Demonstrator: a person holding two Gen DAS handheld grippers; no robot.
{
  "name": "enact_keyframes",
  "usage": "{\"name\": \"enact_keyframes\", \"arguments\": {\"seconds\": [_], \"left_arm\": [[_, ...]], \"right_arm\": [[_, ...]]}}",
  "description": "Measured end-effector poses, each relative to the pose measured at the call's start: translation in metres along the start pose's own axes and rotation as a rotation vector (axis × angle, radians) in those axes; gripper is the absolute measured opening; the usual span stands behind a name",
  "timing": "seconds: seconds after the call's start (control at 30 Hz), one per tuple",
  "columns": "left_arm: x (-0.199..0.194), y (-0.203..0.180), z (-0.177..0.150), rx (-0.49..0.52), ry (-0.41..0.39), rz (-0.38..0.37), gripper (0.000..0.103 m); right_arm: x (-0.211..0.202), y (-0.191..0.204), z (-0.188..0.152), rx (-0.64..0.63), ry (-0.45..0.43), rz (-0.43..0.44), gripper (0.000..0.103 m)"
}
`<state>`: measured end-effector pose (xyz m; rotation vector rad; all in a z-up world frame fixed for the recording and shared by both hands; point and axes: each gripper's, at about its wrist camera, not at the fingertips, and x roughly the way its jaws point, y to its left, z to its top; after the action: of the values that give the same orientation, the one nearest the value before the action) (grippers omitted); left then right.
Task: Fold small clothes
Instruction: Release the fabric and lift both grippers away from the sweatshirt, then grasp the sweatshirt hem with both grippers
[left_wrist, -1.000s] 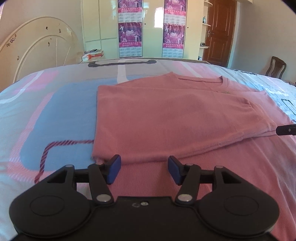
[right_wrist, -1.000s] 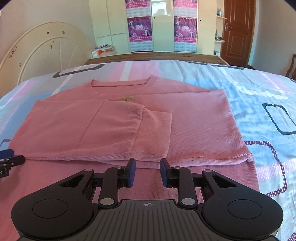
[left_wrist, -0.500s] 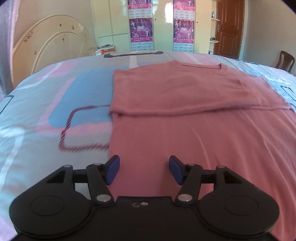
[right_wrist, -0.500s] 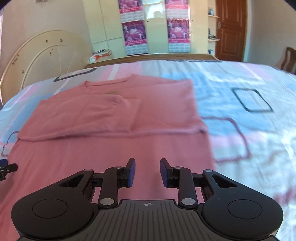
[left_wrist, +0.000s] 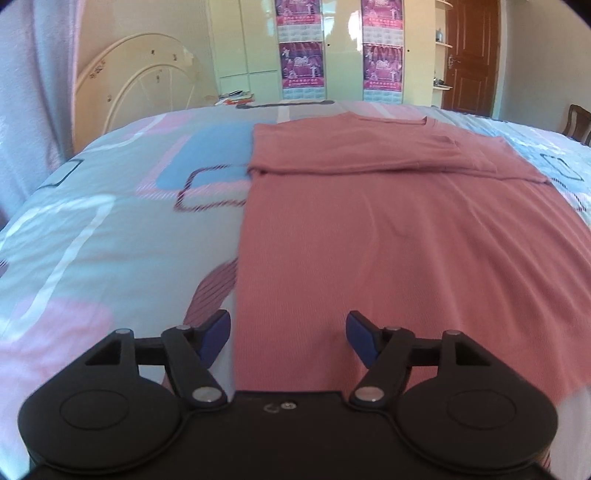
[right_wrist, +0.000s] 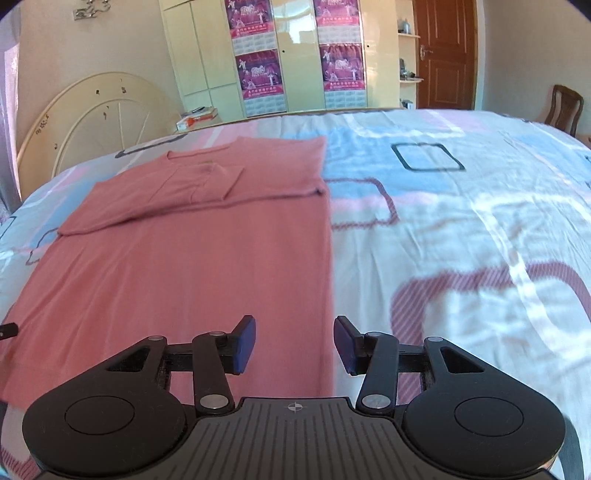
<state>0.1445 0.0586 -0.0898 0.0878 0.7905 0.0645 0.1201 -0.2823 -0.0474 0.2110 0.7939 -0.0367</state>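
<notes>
While the pink sweater (left_wrist: 388, 221) lies flat on the patterned bedspread (left_wrist: 110, 229), with both sleeves folded across the chest at its far end, the left gripper (left_wrist: 288, 338) hangs above the garment's near left edge. Its jaws are opening and hold nothing; only the fabric's edge shows below the gap. The right gripper (right_wrist: 294, 343) hangs above the sweater's (right_wrist: 192, 266) near right edge, jaws likewise opening at a moderate width, empty. The bedspread (right_wrist: 461, 240) extends to the right. A wardrobe (right_wrist: 295, 55) stands at the far wall.
</notes>
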Motion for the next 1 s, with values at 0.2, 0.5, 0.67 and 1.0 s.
{"name": "enact_keyframes", "arguments": {"seconds": [0.2,0.5,0.67,1.0], "left_arm": [[-0.021,0.019,-0.027,-0.075,0.033,-0.023,0.063],[-0.025,0.043,-0.046,-0.279,0.058,-0.153,0.053],[-0.021,0.042,-0.042,-0.294,0.071,-0.205,0.053],[-0.004,0.037,-0.032,-0.332,0.081,-0.263,0.042]], "right_arm": [[-0.018,-0.017,-0.026,0.052,0.021,0.028,0.047],[-0.017,-0.026,-0.057,0.149,0.107,0.109,0.047],[-0.018,-0.032,-0.060,0.250,0.115,0.200,0.047],[-0.002,-0.043,-0.044,0.329,0.129,0.283,0.046]]}}
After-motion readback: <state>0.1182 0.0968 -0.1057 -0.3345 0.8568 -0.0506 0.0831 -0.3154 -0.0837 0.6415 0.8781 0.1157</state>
